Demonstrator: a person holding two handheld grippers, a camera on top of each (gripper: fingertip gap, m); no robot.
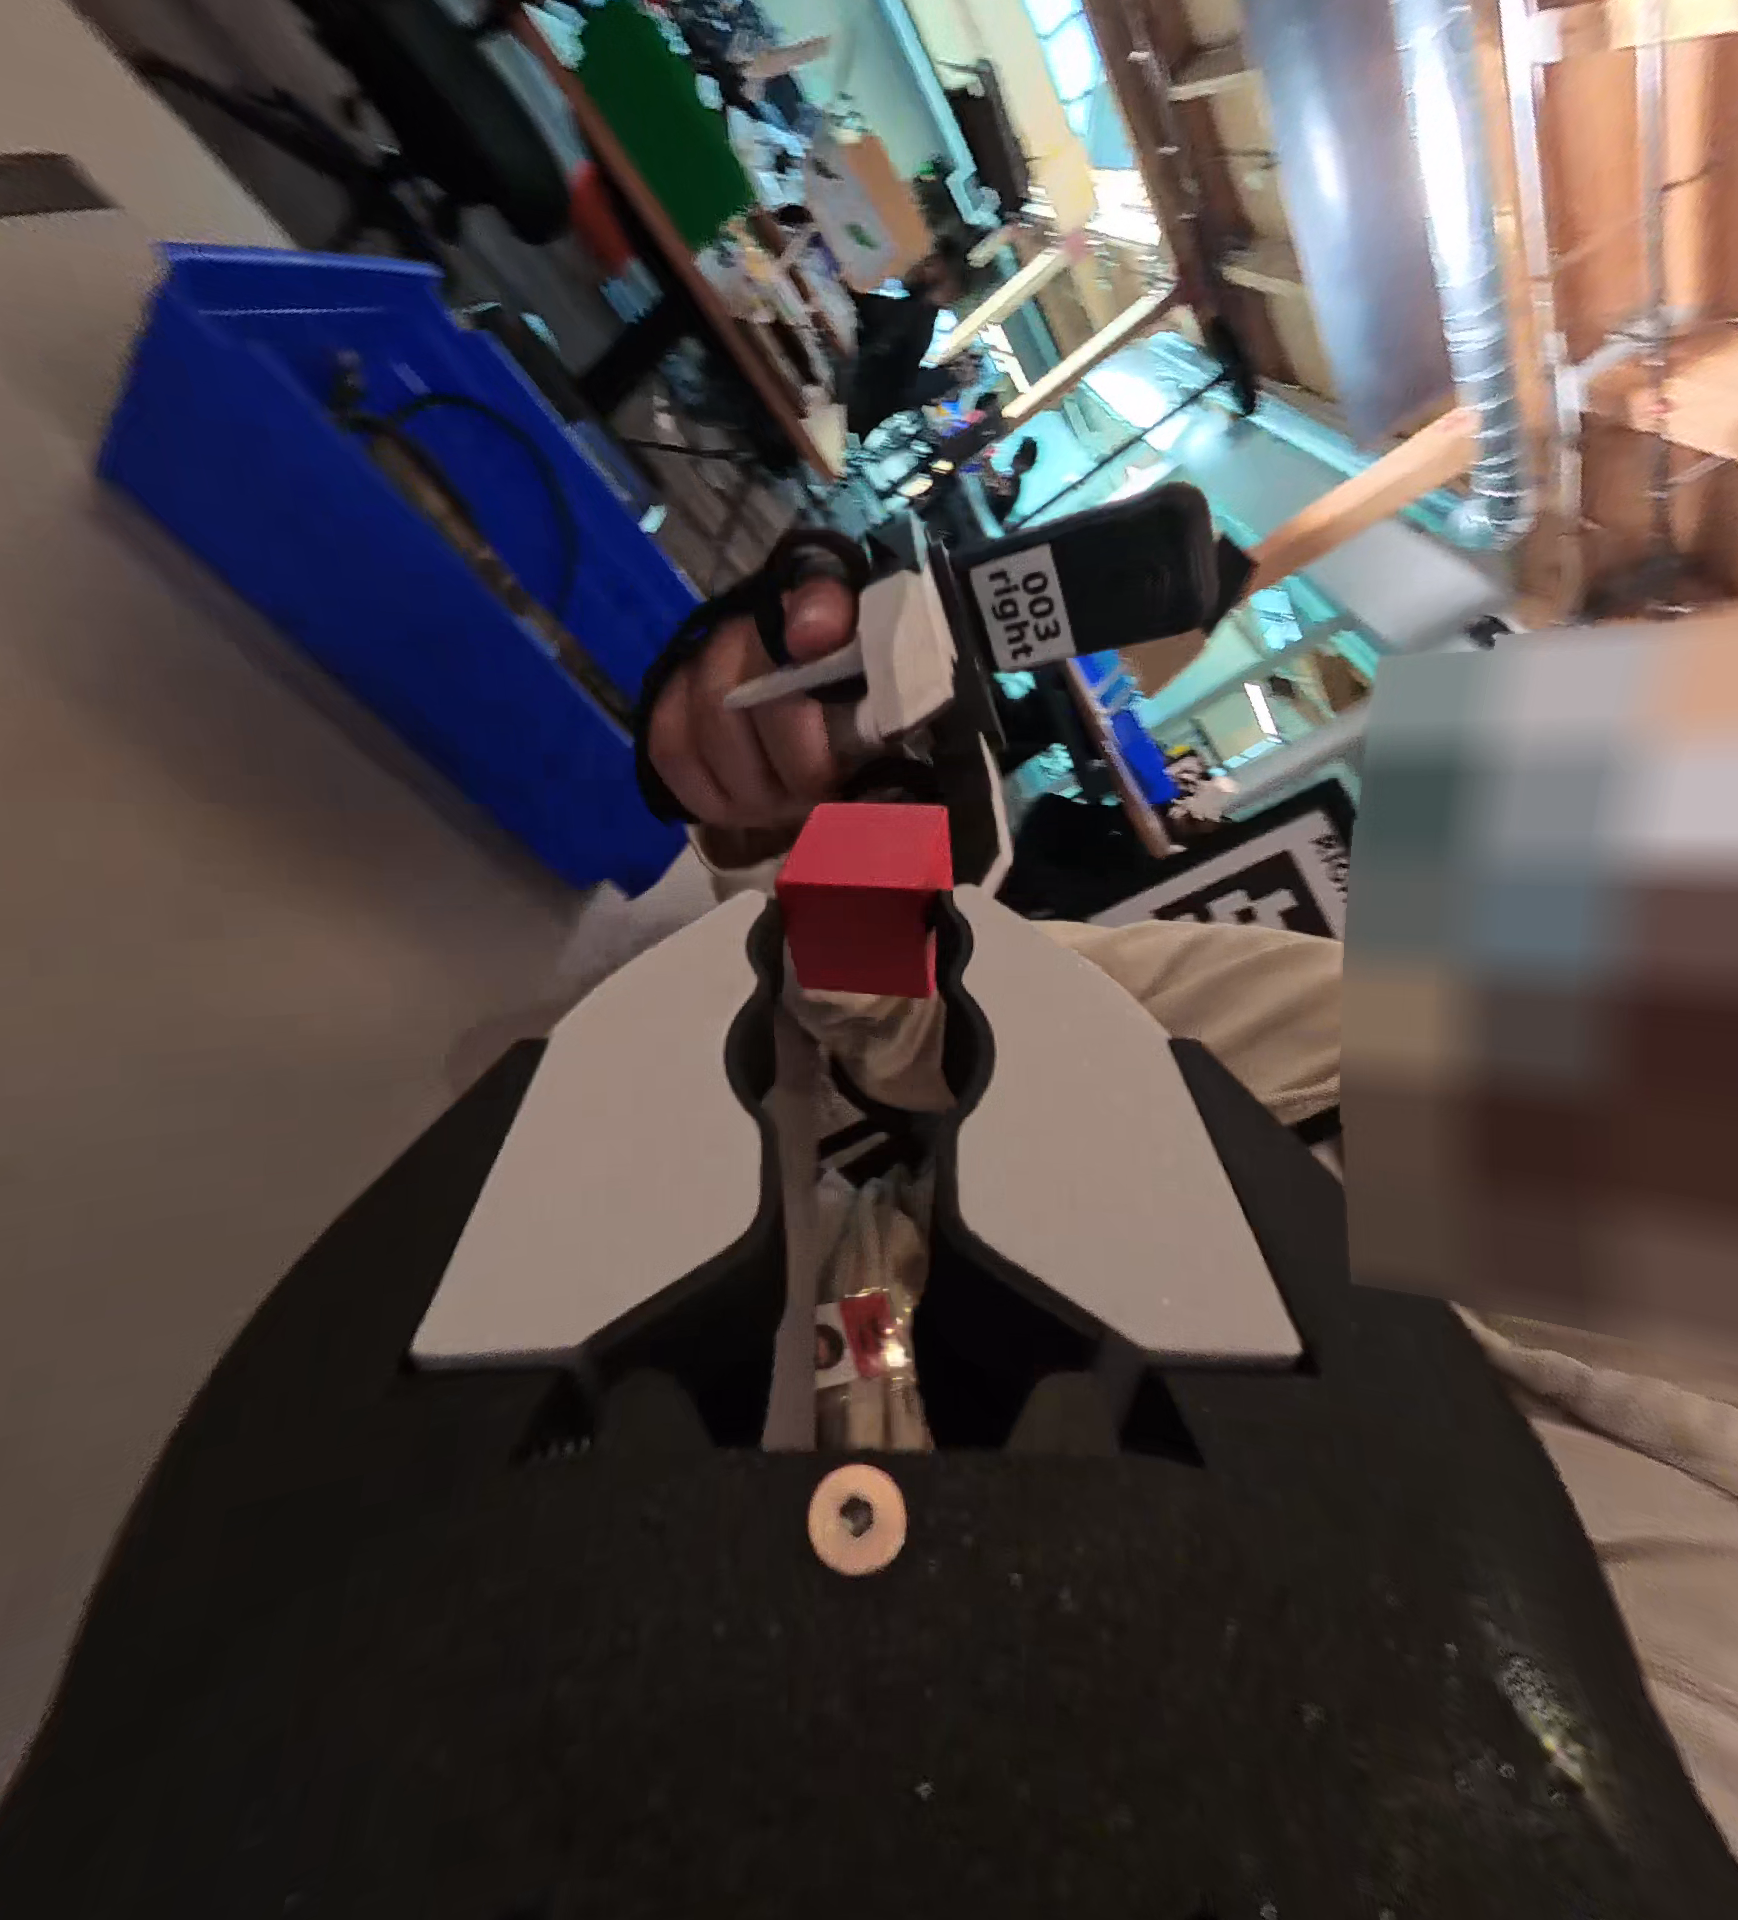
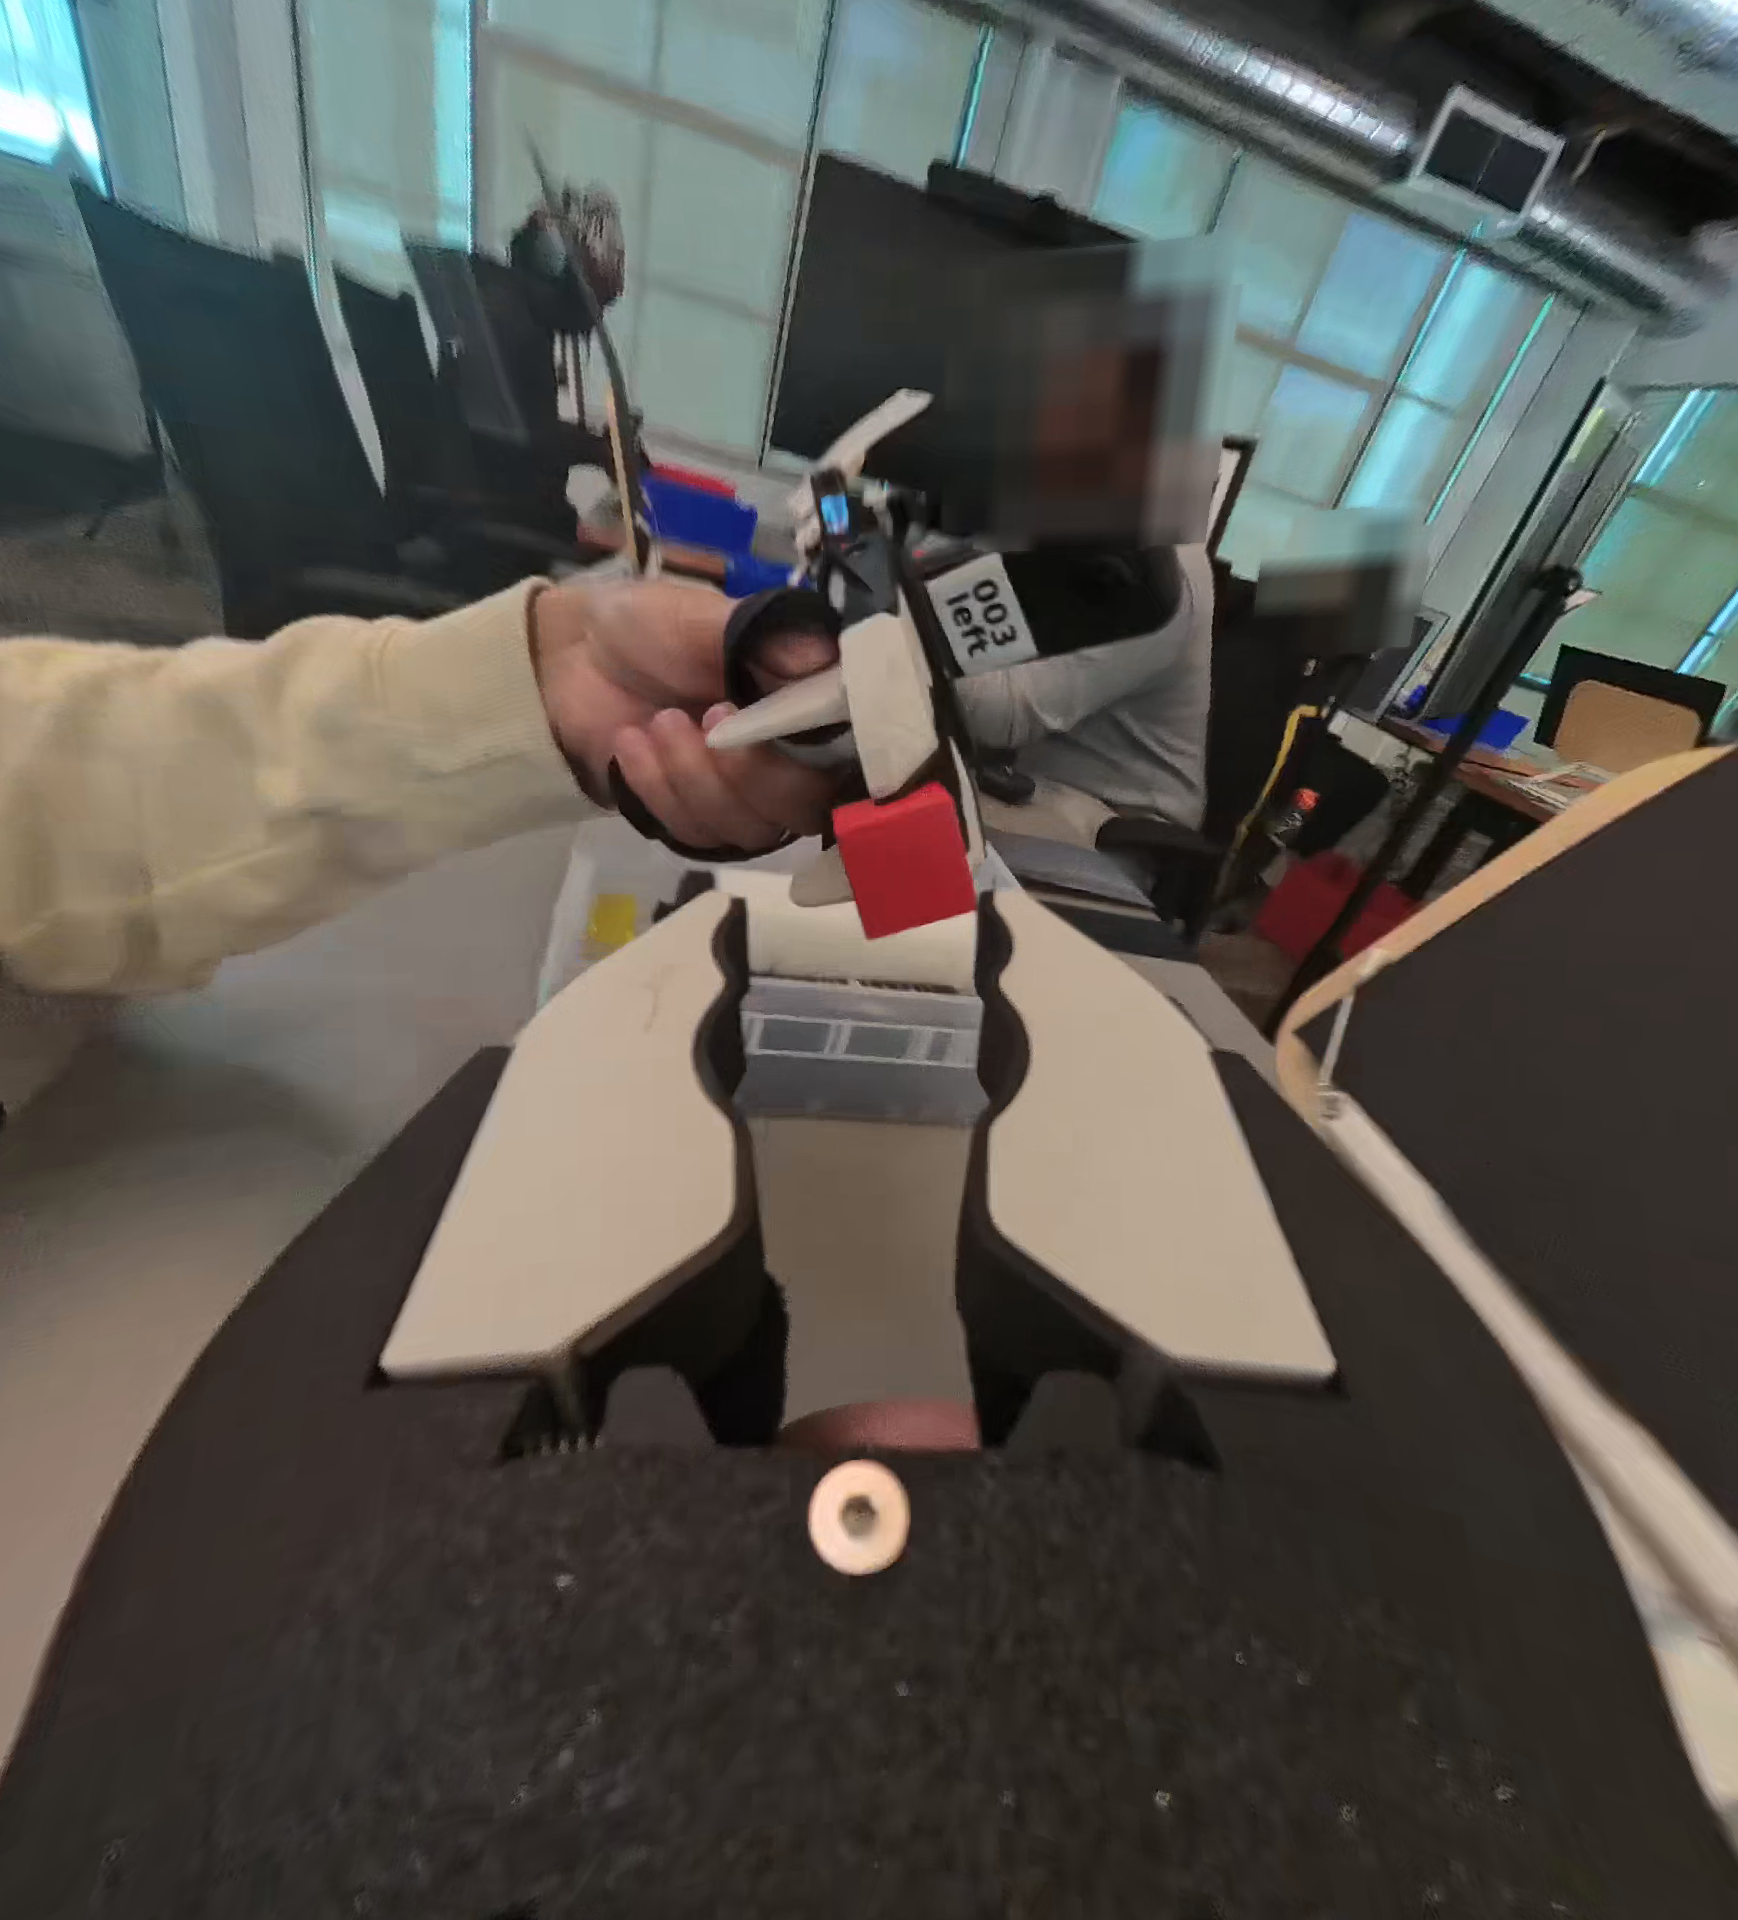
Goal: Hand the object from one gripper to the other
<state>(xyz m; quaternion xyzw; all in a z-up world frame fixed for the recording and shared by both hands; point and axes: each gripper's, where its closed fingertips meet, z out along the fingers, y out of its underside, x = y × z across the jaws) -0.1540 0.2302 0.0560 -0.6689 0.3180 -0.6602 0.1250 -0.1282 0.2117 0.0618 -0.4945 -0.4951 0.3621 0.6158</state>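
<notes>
Office bkgd, blurry. Your left gripper [image 1: 860, 925] pinches the red cube [image 1: 865, 899] at its tips; right gripper [image 2: 857, 935] is spread, cube [image 2: 904, 860] just past its tips. Bring right fwd, square to free faces, close before left lets go.

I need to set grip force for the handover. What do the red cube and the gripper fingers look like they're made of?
Red cube: probably painted wood or hard plastic; flat matte faces, crisp edges, no dents where the left gripper clamps it.
Fingers of the right gripper: pale, smooth, rigid-looking plates, likely plastic, with black wavy inner lining, possibly rubber or foam. The look leaves this open.
</notes>
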